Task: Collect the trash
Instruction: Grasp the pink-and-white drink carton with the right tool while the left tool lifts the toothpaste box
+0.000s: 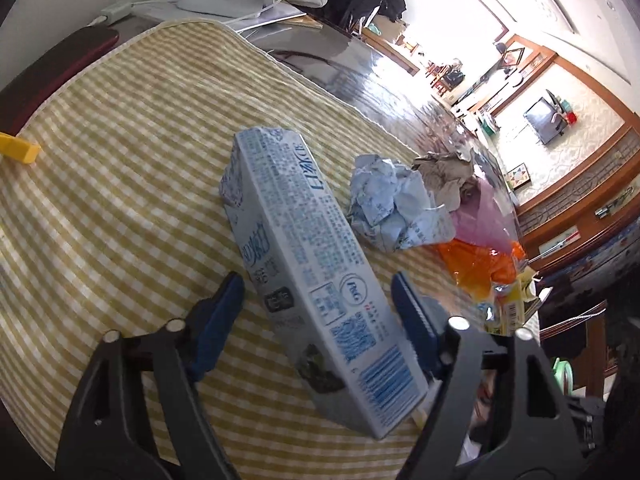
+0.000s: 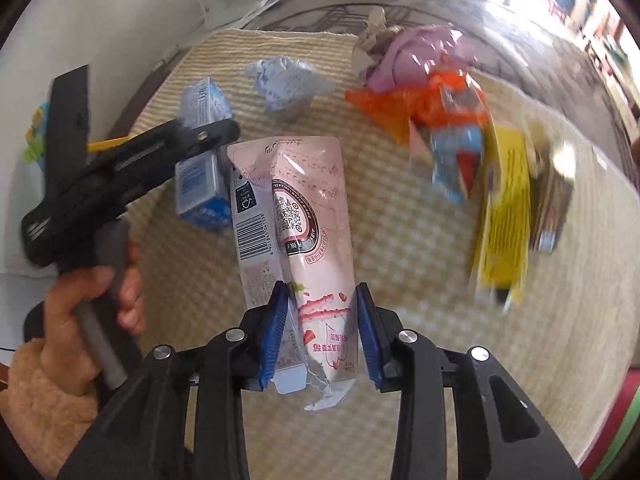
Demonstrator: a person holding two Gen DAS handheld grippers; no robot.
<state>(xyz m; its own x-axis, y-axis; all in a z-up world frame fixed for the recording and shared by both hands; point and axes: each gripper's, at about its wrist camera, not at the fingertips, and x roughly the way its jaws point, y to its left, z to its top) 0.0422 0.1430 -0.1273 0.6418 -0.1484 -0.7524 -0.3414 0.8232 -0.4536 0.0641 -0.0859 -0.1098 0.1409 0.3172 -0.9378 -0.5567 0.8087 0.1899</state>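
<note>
Two grippers working over a yellow-checked mat (image 1: 120, 168) on a dark glossy table (image 1: 360, 64).

The left gripper (image 1: 318, 304) sits around a long blue-and-white toothpaste box (image 1: 304, 264) that lies at a slant on the mat. Its jaws stand partway apart, and the blue pads (image 1: 218, 320) have visible gaps to the carton on both sides, so no grip there. The mat on the left of the box is bare all the way out to a small yellow block (image 1: 20, 148) near its edge, so lots of free space that side. On the right it's tighter: a crumpled blue-white paper ball (image 1: 394, 208) sits just beside the box.

The right gripper (image 2: 322, 330) is pinched narrow on the lower end of a pink snack pouch (image 2: 298, 216), with the torn bottom of the pouch poking out below the pads. That pouch lies beside the box (image 2: 200, 148), overlapping its near end in this view.

Rest of the trash is bunched toward the mat's far right: brownish crumpled paper (image 1: 444, 172), a pink plastic bag (image 2: 412, 56), an orange wrapper (image 2: 404, 108), a yellow packet (image 2: 506, 208). The pile reaches the mat's edge.

A hand (image 2: 84, 304) in a fuzzy tan sleeve (image 2: 36, 396) holds the left tool's handle.
</note>
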